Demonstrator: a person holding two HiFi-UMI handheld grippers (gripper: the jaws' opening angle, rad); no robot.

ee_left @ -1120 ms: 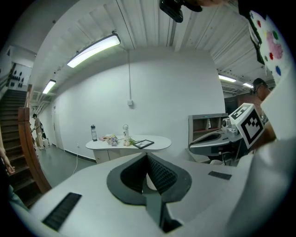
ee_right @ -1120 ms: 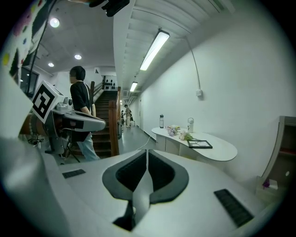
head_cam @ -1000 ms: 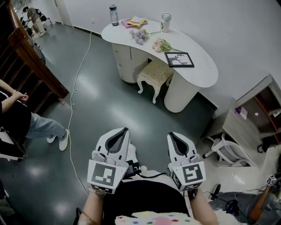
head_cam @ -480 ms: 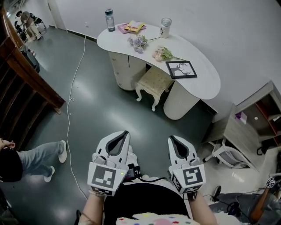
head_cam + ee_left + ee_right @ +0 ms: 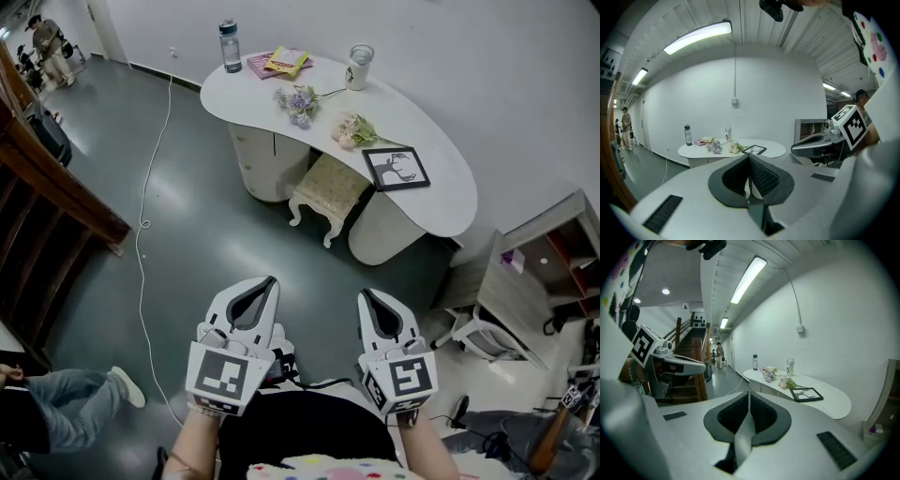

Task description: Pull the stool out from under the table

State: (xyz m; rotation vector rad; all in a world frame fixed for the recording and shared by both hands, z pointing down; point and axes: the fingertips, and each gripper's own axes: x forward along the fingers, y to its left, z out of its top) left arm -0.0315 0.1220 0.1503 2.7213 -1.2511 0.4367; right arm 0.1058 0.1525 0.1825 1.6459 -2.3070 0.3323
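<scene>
While we hold them low before our waist, tilted slightly downward, the left tongs [image 5: 267,281] and right tongs [image 5: 366,295] point side by side toward the bench [image 5: 441,202], each pair closed together and empty; the stool [image 5: 328,185] stands tucked partly under the bench, well apart from them.

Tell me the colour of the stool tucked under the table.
The stool is cream, with white legs; the head view shows it best.

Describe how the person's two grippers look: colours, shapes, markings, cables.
The left gripper and right gripper have smooth white tapering shells with dark grey textured pads inside. Each carries a white cube printed with black square markers. A black cable runs between them.
</scene>
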